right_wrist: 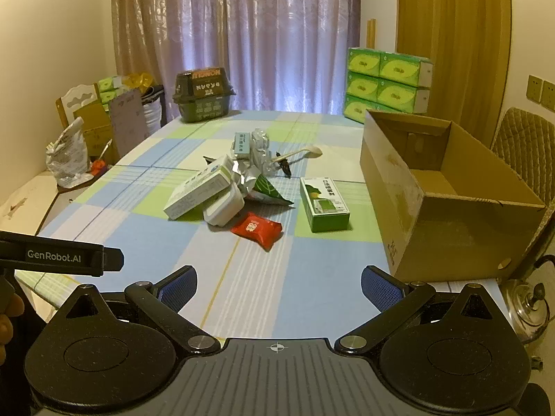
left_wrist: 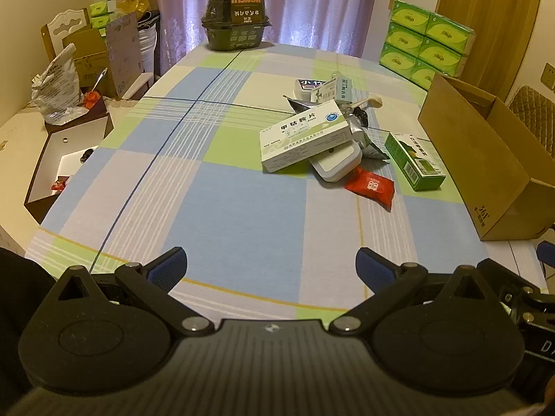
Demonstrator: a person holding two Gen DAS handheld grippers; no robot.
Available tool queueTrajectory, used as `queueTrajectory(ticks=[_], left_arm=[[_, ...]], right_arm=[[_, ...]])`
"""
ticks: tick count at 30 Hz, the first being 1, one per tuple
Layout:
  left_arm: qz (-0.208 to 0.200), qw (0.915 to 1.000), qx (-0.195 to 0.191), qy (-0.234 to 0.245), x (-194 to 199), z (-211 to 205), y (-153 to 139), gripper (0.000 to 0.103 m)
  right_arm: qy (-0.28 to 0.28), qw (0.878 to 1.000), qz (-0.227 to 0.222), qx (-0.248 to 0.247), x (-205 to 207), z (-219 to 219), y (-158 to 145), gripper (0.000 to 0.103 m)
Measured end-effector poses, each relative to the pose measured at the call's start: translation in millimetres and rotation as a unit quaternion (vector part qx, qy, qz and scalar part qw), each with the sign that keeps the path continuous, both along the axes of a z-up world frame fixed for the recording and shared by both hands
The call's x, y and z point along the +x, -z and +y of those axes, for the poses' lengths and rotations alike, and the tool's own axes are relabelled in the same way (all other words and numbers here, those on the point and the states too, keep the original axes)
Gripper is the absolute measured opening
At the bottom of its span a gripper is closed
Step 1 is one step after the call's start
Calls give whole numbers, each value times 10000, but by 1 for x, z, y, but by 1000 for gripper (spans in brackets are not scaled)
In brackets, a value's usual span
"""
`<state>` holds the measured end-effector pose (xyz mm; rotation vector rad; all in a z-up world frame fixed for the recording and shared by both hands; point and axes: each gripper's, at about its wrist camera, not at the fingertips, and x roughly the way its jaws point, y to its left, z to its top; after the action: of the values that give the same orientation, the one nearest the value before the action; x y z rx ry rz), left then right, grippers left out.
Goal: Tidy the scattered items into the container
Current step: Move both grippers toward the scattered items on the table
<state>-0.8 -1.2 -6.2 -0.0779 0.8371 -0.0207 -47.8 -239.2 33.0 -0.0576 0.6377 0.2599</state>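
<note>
Both grippers hang low over the checked tablecloth (right_wrist: 242,298), the left gripper (left_wrist: 270,267) and the right gripper (right_wrist: 279,284) each with jaws spread wide and nothing between them. The clutter sits mid-frame: a white medicine box (right_wrist: 197,192) leaning on a white case (right_wrist: 225,208), a red packet (right_wrist: 256,229) in front, a green box (right_wrist: 324,204) just right of it. The open cardboard box (right_wrist: 451,215) stands at the right of the frame, apparently empty.

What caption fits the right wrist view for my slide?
Open hand-held gripper faces scattered packets beside an empty cardboard box on the checked tablecloth.
</note>
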Motion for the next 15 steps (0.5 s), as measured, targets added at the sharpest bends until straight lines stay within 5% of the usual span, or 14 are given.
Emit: queueTrajectory(ticks=[15], left_arm=[[31, 10000, -46, -7, -2, 1, 1, 102]], right_arm=[[32, 9999, 73, 79, 1, -1, 4, 103]])
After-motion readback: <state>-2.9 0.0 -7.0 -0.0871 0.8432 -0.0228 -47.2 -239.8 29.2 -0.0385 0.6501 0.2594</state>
